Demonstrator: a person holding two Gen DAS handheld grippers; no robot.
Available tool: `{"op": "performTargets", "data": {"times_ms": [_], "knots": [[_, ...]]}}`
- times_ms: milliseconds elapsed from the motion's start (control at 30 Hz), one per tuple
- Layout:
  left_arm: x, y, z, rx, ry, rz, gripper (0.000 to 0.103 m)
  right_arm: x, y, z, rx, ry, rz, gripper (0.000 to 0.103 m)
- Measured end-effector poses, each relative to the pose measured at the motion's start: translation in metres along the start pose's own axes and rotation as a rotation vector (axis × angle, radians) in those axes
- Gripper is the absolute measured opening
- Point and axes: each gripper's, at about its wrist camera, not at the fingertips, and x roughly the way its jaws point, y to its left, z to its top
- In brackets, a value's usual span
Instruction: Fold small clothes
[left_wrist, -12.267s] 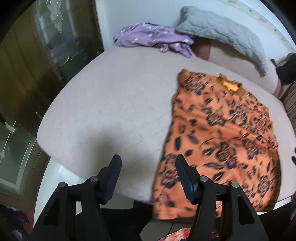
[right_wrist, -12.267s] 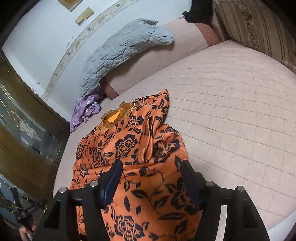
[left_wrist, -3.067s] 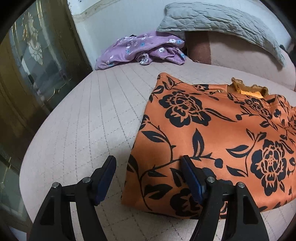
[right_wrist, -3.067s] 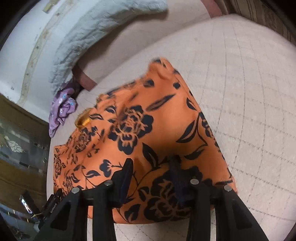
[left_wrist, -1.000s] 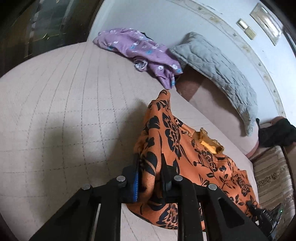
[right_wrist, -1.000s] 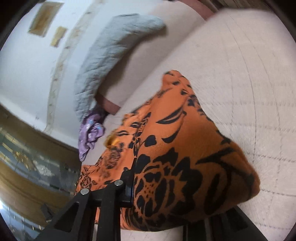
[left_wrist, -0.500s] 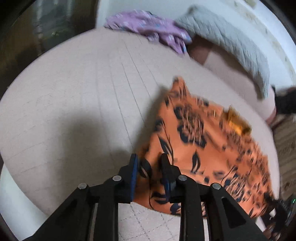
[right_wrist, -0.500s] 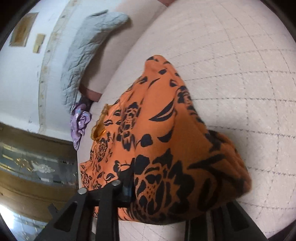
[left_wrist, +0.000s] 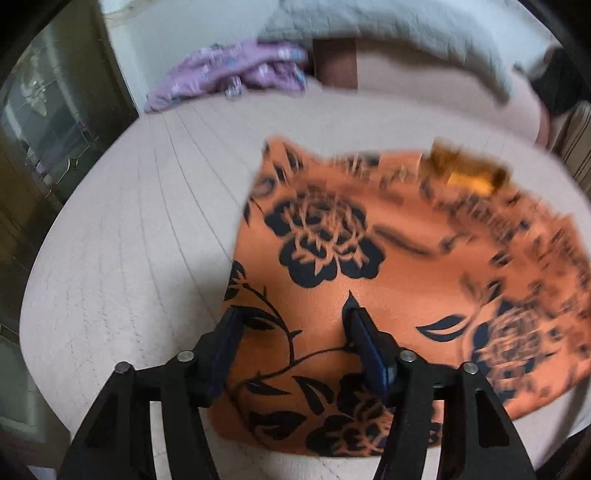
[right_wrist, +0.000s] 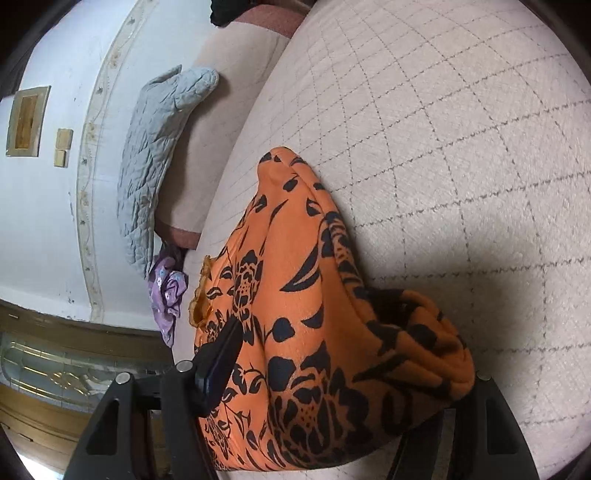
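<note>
The orange floral garment (left_wrist: 388, 280) lies folded on the quilted bed cover (left_wrist: 129, 240), its yellow neckline trim (left_wrist: 469, 173) on the side toward the grey pillow (left_wrist: 388, 22).

My left gripper (left_wrist: 293, 321) is above the garment's near left corner. Its jaws have just been opening and now stand apart, with fabric lying flat in the gap but neither pad pressing on it.

My right gripper (right_wrist: 314, 347) is at the garment's near right end, where the cloth is bunched in a thick roll. Its jaws have also just been opening; the left finger (right_wrist: 221, 354) stands clear of the fabric, while the right finger is hidden behind the bunched cloth. I read the jaws as parted, with the garment draped between them and not clamped.

A purple garment (left_wrist: 229, 74) is heaped beyond the orange garment, beside the pillow, well apart from it.
</note>
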Motion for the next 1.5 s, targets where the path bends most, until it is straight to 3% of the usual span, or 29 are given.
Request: {"op": "performTargets", "data": {"times_ms": [100, 233, 300, 333, 400, 500, 533, 633, 767, 1033, 1167, 1300, 1367, 1500], "knots": [[0.003, -0.008, 0.001, 0.038, -0.039, 0.03, 0.07, 0.004, 0.005, -0.002, -0.019, -0.006, -0.01, 0.071], [0.007, -0.007, 0.001, 0.026, -0.054, 0.002, 0.073, 0.006, 0.006, -0.002, -0.02, -0.006, -0.007, 0.071], [0.007, -0.004, -0.005, 0.039, -0.071, 0.014, 0.078, 0.008, 0.006, -0.001, -0.016, -0.005, -0.005, 0.071], [0.009, -0.004, -0.006, 0.042, -0.082, 0.044, 0.088, 0.009, 0.006, -0.001, -0.016, -0.005, -0.006, 0.07], [0.014, 0.003, -0.012, 0.004, -0.075, 0.043, 0.096, 0.009, 0.006, -0.001, -0.016, -0.005, -0.006, 0.07], [0.026, 0.029, -0.014, -0.155, -0.011, -0.07, 0.103, 0.01, 0.007, -0.002, -0.004, -0.005, 0.008, 0.07], [0.028, 0.033, -0.014, -0.173, -0.011, -0.091, 0.103, 0.01, 0.007, -0.002, 0.007, 0.0, 0.024, 0.07], [0.025, 0.024, -0.016, -0.113, -0.046, -0.045, 0.103, 0.012, 0.009, -0.002, 0.035, 0.028, 0.097, 0.071], [0.026, 0.028, -0.018, -0.165, -0.038, -0.069, 0.103, 0.014, 0.015, -0.004, 0.03, 0.04, 0.13, 0.076], [0.012, 0.013, -0.027, -0.197, -0.01, 0.007, 0.103, 0.016, 0.019, -0.008, 0.035, 0.039, 0.115, 0.081], [0.0, 0.0, -0.023, -0.076, -0.02, 0.048, 0.103, 0.017, 0.024, -0.01, 0.0, 0.032, 0.089, 0.084], [-0.019, -0.009, -0.021, -0.011, -0.135, 0.081, 0.103, 0.023, 0.028, -0.012, -0.035, 0.037, 0.064, 0.084], [-0.028, -0.01, -0.022, -0.015, -0.18, 0.073, 0.103, 0.025, 0.031, -0.013, -0.069, 0.042, 0.038, 0.081], [-0.029, -0.01, -0.022, -0.024, -0.207, 0.077, 0.103, 0.033, 0.034, -0.015, -0.116, 0.054, -0.021, 0.061]]}}
